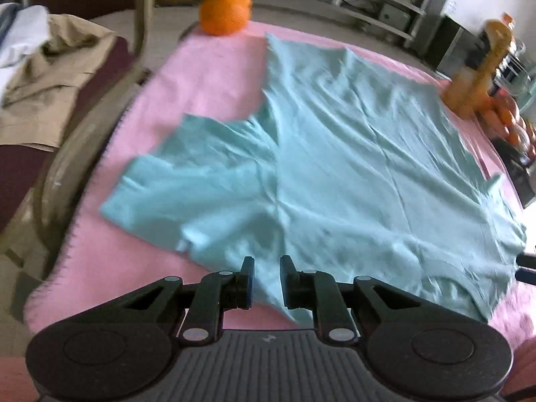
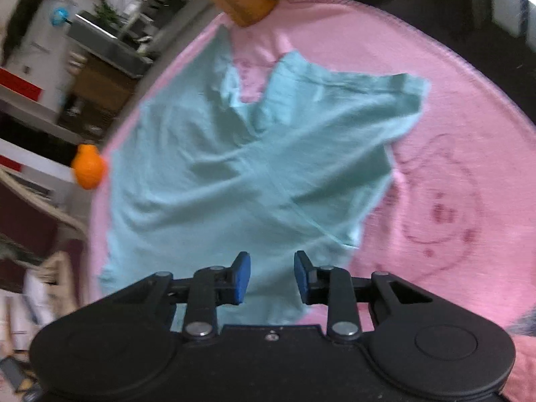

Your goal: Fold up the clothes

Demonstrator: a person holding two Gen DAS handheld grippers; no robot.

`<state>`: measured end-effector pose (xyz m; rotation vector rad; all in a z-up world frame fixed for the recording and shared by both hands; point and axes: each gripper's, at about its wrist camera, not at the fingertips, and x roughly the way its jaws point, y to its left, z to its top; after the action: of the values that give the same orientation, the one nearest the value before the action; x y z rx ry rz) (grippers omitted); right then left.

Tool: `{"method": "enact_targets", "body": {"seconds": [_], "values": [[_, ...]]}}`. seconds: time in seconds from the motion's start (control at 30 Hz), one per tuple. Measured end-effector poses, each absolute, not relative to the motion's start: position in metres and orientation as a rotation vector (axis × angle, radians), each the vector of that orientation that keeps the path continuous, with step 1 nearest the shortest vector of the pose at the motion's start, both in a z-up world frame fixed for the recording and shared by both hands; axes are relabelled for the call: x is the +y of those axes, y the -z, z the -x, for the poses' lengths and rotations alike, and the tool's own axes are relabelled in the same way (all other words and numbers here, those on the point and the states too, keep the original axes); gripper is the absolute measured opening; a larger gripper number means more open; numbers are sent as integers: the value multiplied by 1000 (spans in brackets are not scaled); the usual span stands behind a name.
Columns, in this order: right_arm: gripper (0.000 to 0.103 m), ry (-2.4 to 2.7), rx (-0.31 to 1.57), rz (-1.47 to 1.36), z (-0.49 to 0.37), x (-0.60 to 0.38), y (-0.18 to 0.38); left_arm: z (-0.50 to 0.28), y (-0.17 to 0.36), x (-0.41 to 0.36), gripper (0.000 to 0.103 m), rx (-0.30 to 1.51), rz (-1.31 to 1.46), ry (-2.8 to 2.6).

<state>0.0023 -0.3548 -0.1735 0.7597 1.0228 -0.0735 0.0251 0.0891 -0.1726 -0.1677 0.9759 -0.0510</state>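
A light teal T-shirt (image 1: 335, 154) lies spread on a pink blanket (image 1: 207, 77), its left sleeve stretched toward the blanket's left side. My left gripper (image 1: 267, 264) hovers open over the shirt's near shoulder edge, nothing between its fingers. In the right wrist view the same T-shirt (image 2: 234, 174) lies wrinkled, with its right sleeve (image 2: 378, 100) pointing toward the upper right. My right gripper (image 2: 272, 261) stands open above the shirt's near edge, its blue pads apart. The right gripper's tip shows at the far right edge of the left wrist view.
An orange (image 1: 225, 12) sits at the blanket's far corner. A bottle of orange drink (image 1: 482, 67) and several oranges (image 1: 506, 117) stand at the right. A chair (image 1: 100, 107) with beige clothes (image 1: 43, 77) is at the left. A cartoon print (image 2: 439, 201) marks the pink blanket (image 2: 469, 154).
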Motion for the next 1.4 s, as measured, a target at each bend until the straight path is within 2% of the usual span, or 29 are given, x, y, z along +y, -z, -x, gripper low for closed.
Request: {"method": "enact_targets", "body": {"seconds": [0.1, 0.23, 0.33, 0.4, 0.43, 0.47, 0.57, 0.7, 0.73, 0.8, 0.83, 0.87, 0.97, 1.1, 1.23, 1.3, 1.4], "values": [[38, 127, 1026, -792, 8, -361, 175, -28, 172, 98, 19, 957, 232, 30], [39, 173, 1083, -850, 7, -367, 188, -39, 176, 132, 16, 953, 403, -112], [39, 180, 1070, -866, 2, -365, 194, -47, 182, 140, 13, 973, 421, -183], [23, 198, 1065, -845, -2, -360, 197, -51, 186, 137, 12, 1001, 394, -202], [3, 209, 1066, -809, -3, -357, 195, -52, 187, 136, 12, 1003, 378, -214], [2, 226, 1071, -759, -3, -353, 193, -52, 186, 135, 8, 1011, 355, -231], [2, 292, 1077, -631, 1, -345, 184, -51, 187, 139, 9, 1022, 334, -259], [2, 319, 1100, -595, -1, -346, 186, -46, 185, 140, 9, 1029, 278, -272], [3, 326, 1105, -587, -2, -346, 187, -42, 181, 138, 8, 1025, 273, -249], [8, 314, 1097, -615, 2, -349, 185, -29, 171, 132, 24, 1008, 275, -171], [17, 310, 1092, -639, 5, -351, 183, -22, 164, 127, 37, 1000, 286, -99], [28, 280, 1080, -671, 10, -351, 180, -16, 159, 121, 40, 999, 292, -22], [33, 180, 1040, -773, 28, -352, 170, 1, 158, 104, 43, 1048, 298, 81], [34, 100, 1056, -781, 34, -339, 172, -3, 182, 109, 42, 1149, 431, 58], [34, 105, 1088, -742, 30, -330, 178, -10, 190, 120, 42, 1150, 527, 24], [34, 110, 1103, -733, 27, -326, 181, -13, 192, 121, 38, 1144, 554, 16], [33, 113, 1105, -712, 23, -320, 184, -17, 193, 118, 18, 1137, 543, 8]]}}
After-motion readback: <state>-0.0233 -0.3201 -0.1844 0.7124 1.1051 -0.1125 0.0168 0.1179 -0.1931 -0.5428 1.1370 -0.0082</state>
